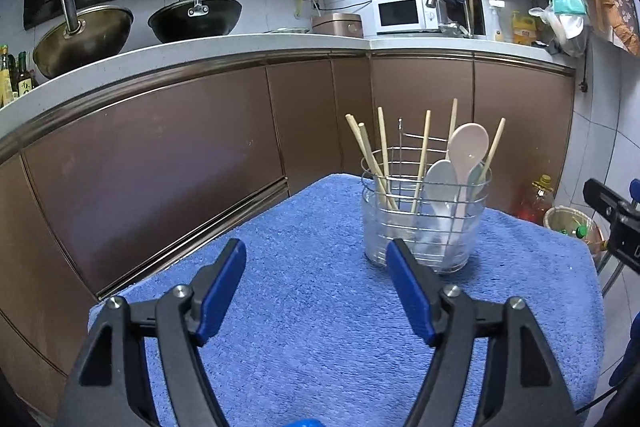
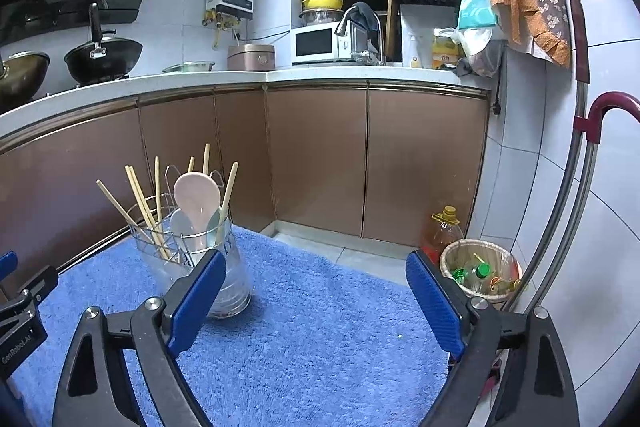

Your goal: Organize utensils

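Note:
A clear cup in a wire utensil holder (image 1: pixel 424 227) (image 2: pixel 224 279) stands on a table covered with a blue towel (image 1: pixel 312 307) (image 2: pixel 304 339). Several wooden chopsticks (image 1: pixel 370 163) (image 2: pixel 140 203) and three pale spoons (image 1: pixel 466 151) (image 2: pixel 196 199) stand upright in it. My left gripper (image 1: pixel 316 251) is open just in front of the holder, nothing between its blue pads. My right gripper (image 2: pixel 316 263) is open too, to the right of the holder and apart from it. Its black body shows at the right edge of the left wrist view.
Brown kitchen cabinets (image 1: pixel 160 163) (image 2: pixel 320 155) run close behind the table under a white counter with woks (image 1: pixel 192 15), a rice cooker and a microwave (image 2: pixel 316 45). On the floor at the right stand an oil bottle (image 2: pixel 444 231) and a bin of bottles (image 2: pixel 480 271).

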`<state>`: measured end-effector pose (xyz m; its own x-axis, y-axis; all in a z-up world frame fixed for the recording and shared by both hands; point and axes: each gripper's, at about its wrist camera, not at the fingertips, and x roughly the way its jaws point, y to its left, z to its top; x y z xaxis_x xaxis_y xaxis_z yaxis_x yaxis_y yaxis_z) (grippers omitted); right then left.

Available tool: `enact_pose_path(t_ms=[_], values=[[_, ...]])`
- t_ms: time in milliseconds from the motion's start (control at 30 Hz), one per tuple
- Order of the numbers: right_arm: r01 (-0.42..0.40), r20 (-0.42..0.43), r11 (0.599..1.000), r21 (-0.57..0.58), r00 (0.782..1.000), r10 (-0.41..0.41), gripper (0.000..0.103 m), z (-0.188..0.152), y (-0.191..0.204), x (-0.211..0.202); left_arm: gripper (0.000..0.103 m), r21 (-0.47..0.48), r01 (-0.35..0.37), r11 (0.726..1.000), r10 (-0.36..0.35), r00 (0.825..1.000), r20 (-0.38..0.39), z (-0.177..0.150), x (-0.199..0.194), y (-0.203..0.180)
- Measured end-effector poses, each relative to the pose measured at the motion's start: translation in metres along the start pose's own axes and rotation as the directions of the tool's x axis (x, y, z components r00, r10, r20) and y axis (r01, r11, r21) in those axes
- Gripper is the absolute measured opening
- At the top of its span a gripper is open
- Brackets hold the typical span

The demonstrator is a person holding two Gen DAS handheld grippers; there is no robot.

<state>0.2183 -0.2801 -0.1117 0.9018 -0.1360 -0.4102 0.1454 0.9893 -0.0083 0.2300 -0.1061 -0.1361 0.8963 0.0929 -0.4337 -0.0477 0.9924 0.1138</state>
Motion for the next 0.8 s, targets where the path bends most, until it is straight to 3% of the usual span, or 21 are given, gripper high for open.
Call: enact_pose_path(t_ms=[800], values=[[-0.014, -0.076, 0.998, -0.054, 0.997, 0.01, 0.098, -0.013, 0.019, 0.022, 0.071, -0.027, 0.004, 1.0, -0.004, 1.0, -0.031, -0.012, 0.017, 0.009]])
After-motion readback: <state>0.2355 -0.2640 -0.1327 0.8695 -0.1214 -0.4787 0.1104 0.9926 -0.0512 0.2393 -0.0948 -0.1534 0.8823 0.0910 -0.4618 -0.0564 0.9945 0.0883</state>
